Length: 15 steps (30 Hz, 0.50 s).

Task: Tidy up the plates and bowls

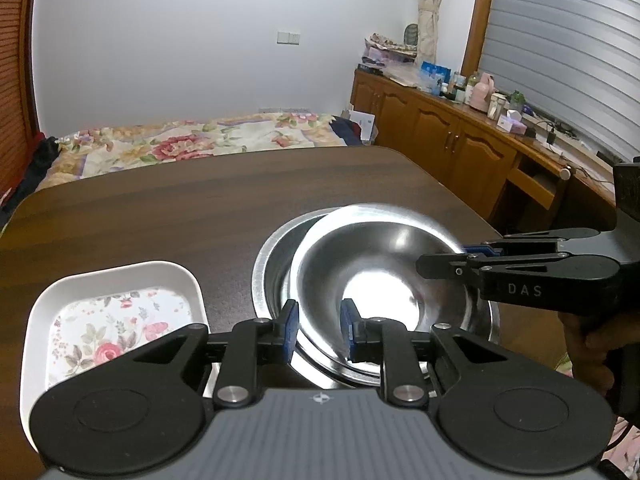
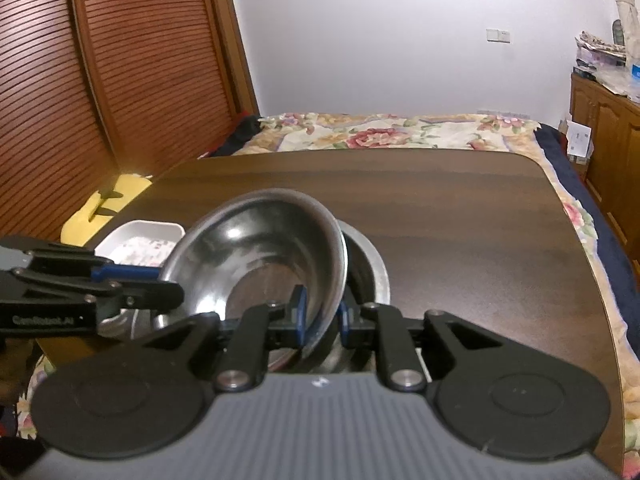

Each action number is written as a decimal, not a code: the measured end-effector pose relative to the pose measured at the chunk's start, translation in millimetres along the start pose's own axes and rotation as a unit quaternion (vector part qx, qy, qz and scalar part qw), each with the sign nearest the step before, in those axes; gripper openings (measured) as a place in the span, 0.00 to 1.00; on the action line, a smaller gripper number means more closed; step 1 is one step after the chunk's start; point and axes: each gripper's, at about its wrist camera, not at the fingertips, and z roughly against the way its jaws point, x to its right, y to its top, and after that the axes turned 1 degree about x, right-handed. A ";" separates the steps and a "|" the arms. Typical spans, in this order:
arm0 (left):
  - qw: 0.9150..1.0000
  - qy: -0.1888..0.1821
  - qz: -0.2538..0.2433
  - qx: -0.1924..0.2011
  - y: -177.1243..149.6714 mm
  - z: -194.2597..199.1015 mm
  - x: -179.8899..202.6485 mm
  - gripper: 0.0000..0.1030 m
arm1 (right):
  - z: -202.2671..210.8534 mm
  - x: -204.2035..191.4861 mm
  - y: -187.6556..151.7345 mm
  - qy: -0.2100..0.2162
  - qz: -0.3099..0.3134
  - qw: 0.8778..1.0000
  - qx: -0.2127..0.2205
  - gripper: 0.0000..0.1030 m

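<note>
Both grippers, left (image 1: 319,330) and right (image 2: 321,319), have jaws pinching the tilted top bowl's (image 1: 376,268) rim over a lower bowl (image 1: 272,264). Dark wood tabletop (image 1: 180,208); floral tray (image 1: 116,312) left, bed (image 1: 180,142) behind

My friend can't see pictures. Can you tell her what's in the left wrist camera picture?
Two grippers hold one shiny steel bowl by its rim, tilted above a bigger steel bowl on a dark wooden table: the left gripper at the near edge, the right gripper from the right. A white flowered dish sits left.
</note>
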 end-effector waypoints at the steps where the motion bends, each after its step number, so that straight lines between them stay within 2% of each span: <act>1: 1.000 0.000 0.000 0.002 0.0 0.5 0.5 0.23 | -0.5 0.3 0.1 -0.002 0.001 1.000 0.000 0.18; 13: 1.000 0.011 -0.006 0.028 0.3 11.3 3.2 0.23 | 7.3 -0.3 -1.6 -0.004 0.000 1.000 0.020 0.20; 15: 0.999 0.013 -0.005 0.034 1.7 12.9 2.5 0.30 | 12.6 0.3 -1.8 -0.005 -0.001 1.000 0.030 0.20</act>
